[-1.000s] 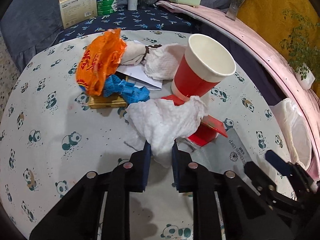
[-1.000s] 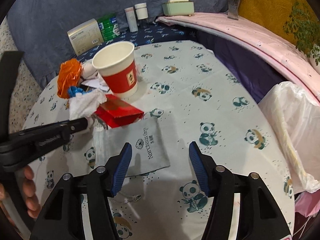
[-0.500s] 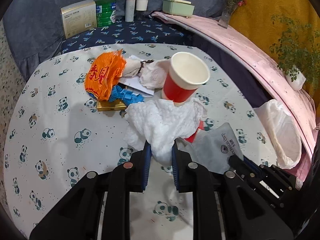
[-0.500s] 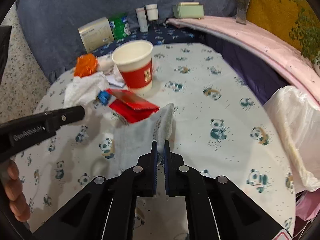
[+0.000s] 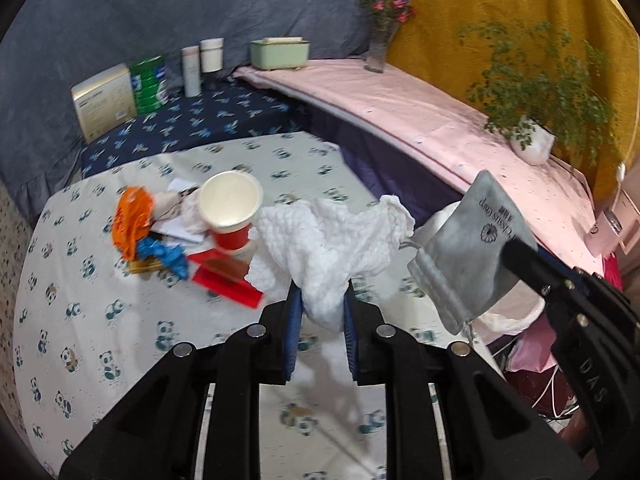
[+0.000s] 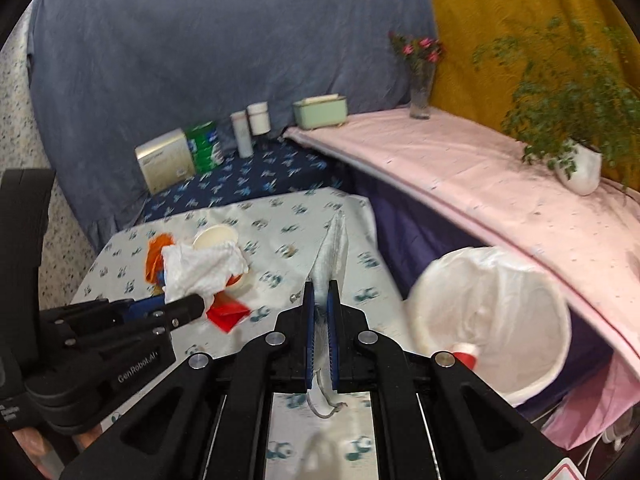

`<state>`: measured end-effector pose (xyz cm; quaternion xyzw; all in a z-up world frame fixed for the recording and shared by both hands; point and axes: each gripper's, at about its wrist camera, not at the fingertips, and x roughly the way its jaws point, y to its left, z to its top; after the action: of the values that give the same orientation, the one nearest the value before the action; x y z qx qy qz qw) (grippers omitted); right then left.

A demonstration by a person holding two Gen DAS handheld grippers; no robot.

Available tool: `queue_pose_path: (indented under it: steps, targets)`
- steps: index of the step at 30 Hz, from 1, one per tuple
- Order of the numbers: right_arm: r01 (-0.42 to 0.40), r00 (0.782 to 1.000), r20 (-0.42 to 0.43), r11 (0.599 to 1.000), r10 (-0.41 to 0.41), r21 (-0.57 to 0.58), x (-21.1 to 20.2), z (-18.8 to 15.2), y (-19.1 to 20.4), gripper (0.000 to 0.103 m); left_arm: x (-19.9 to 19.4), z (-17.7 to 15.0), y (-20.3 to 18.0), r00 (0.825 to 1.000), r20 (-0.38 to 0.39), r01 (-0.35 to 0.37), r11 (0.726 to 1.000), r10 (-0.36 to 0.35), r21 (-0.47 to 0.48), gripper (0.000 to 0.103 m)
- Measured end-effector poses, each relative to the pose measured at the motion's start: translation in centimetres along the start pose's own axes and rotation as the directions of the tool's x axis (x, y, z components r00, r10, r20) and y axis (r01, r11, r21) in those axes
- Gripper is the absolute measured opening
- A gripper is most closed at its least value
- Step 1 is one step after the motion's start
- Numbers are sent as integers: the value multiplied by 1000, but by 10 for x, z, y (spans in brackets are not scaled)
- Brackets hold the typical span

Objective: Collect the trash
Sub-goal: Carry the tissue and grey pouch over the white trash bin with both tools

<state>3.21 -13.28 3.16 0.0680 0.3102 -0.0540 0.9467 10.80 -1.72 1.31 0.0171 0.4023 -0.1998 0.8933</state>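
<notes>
- left wrist view: the left gripper is clamped on a crumpled white tissue, which hangs bunched between the blue pads and is carried clear of the table.
- at the right of this view a grey pouch is seen pinched by its edge in the right gripper, held out towards the bin bag past the table's edge, probably so it can be dropped in.
- left on the table are a red paper cup, an orange wrapper, a blue scrap and a red flat packet, gathered in one heap; these are judged to be the trash not yet collected.
- right wrist view: the right gripper is seen shut on the thin pouch, whose sheet stands edge-on between the pads.
- the white-lined bin is open just beside the table, to the right; a red cup lies inside it.
- the left gripper with its tissue is seen at the left, above the heap.
</notes>
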Motion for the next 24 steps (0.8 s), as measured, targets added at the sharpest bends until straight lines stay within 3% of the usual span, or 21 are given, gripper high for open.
queue_pose_path:
  steps: [10, 24]
  targets:
    - [130, 988, 68, 987, -137, 94, -40, 11, -83, 6, 4, 12, -89, 997, 4, 81, 990, -82, 119, 19]
    - [249, 966, 21, 947, -259, 201, -40, -9, -173, 6, 56, 13, -184, 985, -77, 168, 957, -154, 238, 19]
